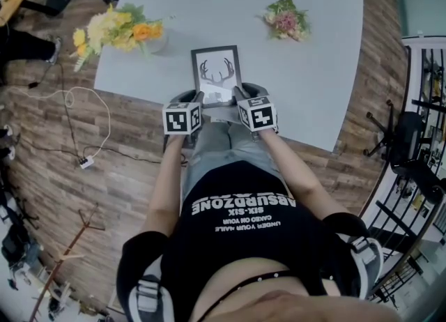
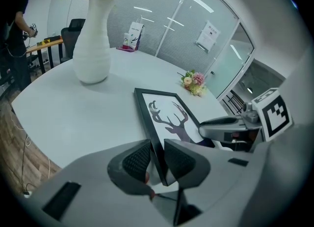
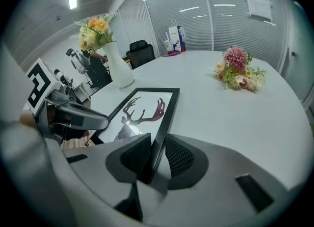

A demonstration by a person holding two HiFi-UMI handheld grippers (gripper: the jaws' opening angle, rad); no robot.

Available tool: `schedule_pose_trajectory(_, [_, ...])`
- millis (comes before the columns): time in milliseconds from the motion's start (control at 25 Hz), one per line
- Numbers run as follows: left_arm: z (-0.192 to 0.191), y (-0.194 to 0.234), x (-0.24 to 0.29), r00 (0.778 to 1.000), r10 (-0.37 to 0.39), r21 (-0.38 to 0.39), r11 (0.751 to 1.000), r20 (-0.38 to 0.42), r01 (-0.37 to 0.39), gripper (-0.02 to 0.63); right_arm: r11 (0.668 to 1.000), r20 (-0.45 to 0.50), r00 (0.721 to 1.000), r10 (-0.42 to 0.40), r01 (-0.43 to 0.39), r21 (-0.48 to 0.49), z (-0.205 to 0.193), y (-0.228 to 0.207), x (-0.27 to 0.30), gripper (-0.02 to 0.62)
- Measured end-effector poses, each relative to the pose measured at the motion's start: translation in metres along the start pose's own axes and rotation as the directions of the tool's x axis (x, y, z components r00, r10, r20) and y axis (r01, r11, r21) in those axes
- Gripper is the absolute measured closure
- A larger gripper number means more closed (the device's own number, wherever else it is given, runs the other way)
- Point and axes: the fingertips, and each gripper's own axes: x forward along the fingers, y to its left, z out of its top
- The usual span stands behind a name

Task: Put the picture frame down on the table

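The picture frame (image 1: 217, 70) is black with a deer-antler print and sits low over the near edge of the grey table (image 1: 313, 70). It is nearly flat; I cannot tell whether it touches the tabletop. My left gripper (image 1: 197, 97) is shut on the frame's left side near its bottom corner. My right gripper (image 1: 239, 94) is shut on the right side. In the left gripper view the frame (image 2: 169, 118) edge runs between the left gripper (image 2: 157, 157) pads. In the right gripper view the frame (image 3: 147, 110) is clamped in the right gripper (image 3: 156, 155).
A white vase with yellow and orange flowers (image 1: 118, 29) stands at the table's left. A small pink bouquet (image 1: 286, 19) lies at the far right. Wooden floor with a white cable (image 1: 83, 104) lies left of the table, and a black chair (image 1: 408, 139) stands at the right.
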Motion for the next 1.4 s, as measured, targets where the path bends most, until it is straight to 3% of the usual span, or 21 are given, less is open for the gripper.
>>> schedule_pose_trajectory(240, [-0.007,-0.001,0.005,0.999,0.044,0.045,0.998,-0.001,-0.044,0.508,0.998,0.024,1.0,0.005,-0.004,-0.062,-0.005,0.0,0.002,0.48])
schedule_pose_trajectory(640, [-0.011,0.001,0.014,0.998,0.066,0.035,0.997,-0.005,-0.066,0.506,0.999,0.085,0.996,0.042,-0.044,0.022,-0.01,-0.005,0.007,0.482])
schedule_pose_trajectory(800, [-0.01,0.002,0.014,0.992,0.118,0.102,0.988,-0.034,-0.114,0.506,0.998,0.04,0.997,0.06,-0.061,0.008,-0.011,-0.004,0.008,0.482])
schedule_pose_trajectory(1000, [0.01,0.004,-0.007,0.98,0.187,0.155,0.969,0.065,-0.195,0.506,0.997,0.109,0.994,-0.013,0.021,-0.076,0.011,-0.002,-0.012,0.519])
schedule_pose_trajectory(1120, [0.021,-0.009,-0.029,0.984,0.133,0.153,0.977,0.12,-0.151,0.508,0.998,0.177,0.984,-0.016,0.027,-0.062,0.023,-0.001,-0.032,0.577])
schedule_pose_trajectory(1240, [0.03,-0.025,-0.051,0.98,0.079,0.171,0.979,0.182,-0.111,0.51,0.998,0.245,0.97,0.0,0.015,-0.059,0.036,0.004,-0.058,0.58])
schedule_pose_trajectory(1400, [0.041,-0.042,-0.079,0.965,0.046,0.18,0.979,0.259,-0.095,0.577,0.997,0.312,0.95,0.003,0.022,-0.076,0.048,0.012,-0.091,0.58])
